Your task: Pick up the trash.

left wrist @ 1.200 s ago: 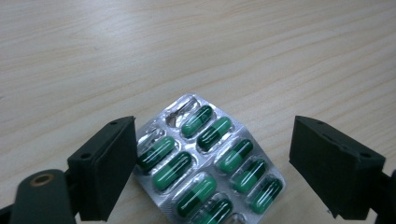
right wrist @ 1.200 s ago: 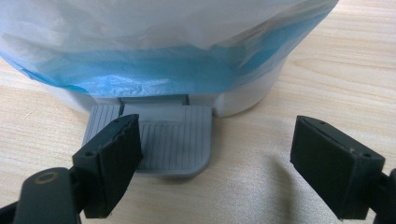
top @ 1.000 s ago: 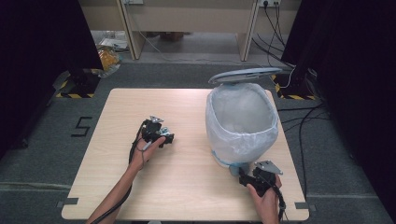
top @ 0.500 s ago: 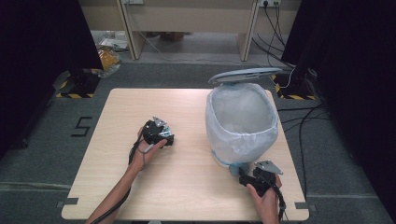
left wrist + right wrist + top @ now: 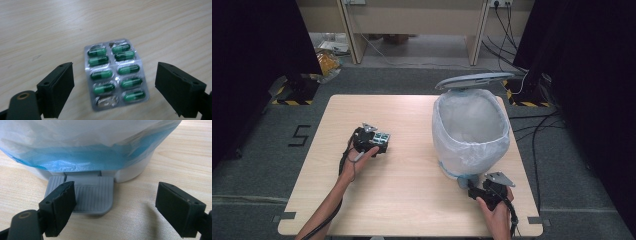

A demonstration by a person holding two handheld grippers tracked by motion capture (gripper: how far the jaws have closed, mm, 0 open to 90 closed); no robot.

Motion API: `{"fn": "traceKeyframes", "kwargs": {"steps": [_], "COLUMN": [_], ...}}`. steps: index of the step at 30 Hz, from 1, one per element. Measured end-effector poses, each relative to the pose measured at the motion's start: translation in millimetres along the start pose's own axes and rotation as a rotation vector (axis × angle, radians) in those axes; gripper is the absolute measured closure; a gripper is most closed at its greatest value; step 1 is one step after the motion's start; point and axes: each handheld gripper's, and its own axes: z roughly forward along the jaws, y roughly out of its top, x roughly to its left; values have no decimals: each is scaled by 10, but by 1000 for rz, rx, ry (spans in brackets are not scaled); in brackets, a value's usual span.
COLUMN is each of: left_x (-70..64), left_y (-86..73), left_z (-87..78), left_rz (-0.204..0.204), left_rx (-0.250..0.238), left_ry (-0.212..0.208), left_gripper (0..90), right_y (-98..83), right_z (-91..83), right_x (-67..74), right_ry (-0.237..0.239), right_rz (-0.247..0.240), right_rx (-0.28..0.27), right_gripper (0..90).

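A silver blister pack (image 5: pixel 116 72) of green capsules lies flat on the wooden table (image 5: pixel 412 190), a little blurred. My left gripper (image 5: pixel 116 86) hovers over it, open, with one jaw on each side and neither touching it. In the high view the left gripper (image 5: pixel 374 142) sits left of centre, with the blister pack (image 5: pixel 383 137) at its tip. A bin (image 5: pixel 469 130) lined with a white bag stands at the right, lid (image 5: pixel 474 80) raised. My right gripper (image 5: pixel 115 207) is open at the bin's grey foot pedal (image 5: pixel 95 195); its left jaw overlaps the pedal's corner.
In the right gripper view, the bin's (image 5: pixel 135 170) base shows a blue bag layer under the white liner. The right gripper (image 5: pixel 479 192) sits near the table's front right edge. Desks and cables (image 5: pixel 512 30) stand on the floor beyond the table.
The left gripper has shifted slightly across the table over the blister pack. The right gripper and the bin have stayed where they were.
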Motion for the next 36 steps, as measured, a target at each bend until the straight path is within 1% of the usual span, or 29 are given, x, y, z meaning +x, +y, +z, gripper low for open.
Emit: {"fn": "traceKeyframes", "kwargs": {"steps": [1, 3, 6, 8, 9, 10, 11, 13, 15, 16, 17, 18, 21, 25, 26, 30, 33, 36], "left_x": [-21, -44, -65, -42, -28, -19, -11, 8, 17, 18, 20, 19, 2, -40, -59, -135, -206, -256], "left_y": [19, 50, 60, 48, 47, 49, 51, 60, 70, 71, 68, 64, 54, 67, 76, 114, 138, 148], "left_z": [29, 90, 161, 179, 175, 170, 168, 171, 171, 166, 159, 146, 79, -45, -80, -198, -280, -345], "left_rz": [-4, 4, 1, -27, -32, -29, -24, -34, -28, -28, -36, -45, -44, -59, -53, -54, -36, -35], "left_rx": [4, 15, 29, 24, 14, 8, 10, 18, 23, 21, 14, 7, -12, -45, -51, -84, -96, -111], "left_ry": [1, 5, 16, -2, -14, -14, -9, -21, -24, -27, -33, -39, -53, -82, -89, -125, -151, -171], "left_gripper": [152, 153, 156, 173, 222, 302, 334, 337, 339, 339, 339, 339, 339, 339, 339, 339, 339, 339], "right_y": [0, 0, 1, 2, 2, 2, 2, 3, 3, 3, 3, 3, 3, 3, 3, 3, 3, 3], "right_z": [0, 0, 2, 5, 5, 5, 5, 5, 5, 5, 5, 5, 5, 5, 5, 5, 5, 4], "right_x": [0, 1, -5, -12, -12, -12, -12, -12, -11, -11, -11, -11, -10, -11, -10, -11, -10, -12], "right_ry": [0, 0, 4, 10, 11, 11, 11, 12, 11, 11, 11, 11, 12, 12, 11, 11, 11, 12], "right_rz": [1, 0, 3, 5, 8, 7, 7, 5, 1, 1, 1, 1, 5, 1, 0, 0, 0, 1], "right_rx": [0, 0, 1, 2, 4, 4, 4, 4, 1, 1, 2, 2, 3, 1, 1, 1, 1, 3], "right_gripper": [169, 169, 169, 169, 169, 169, 169, 169, 169, 169, 169, 169, 169, 169, 169, 169, 169, 169]}}
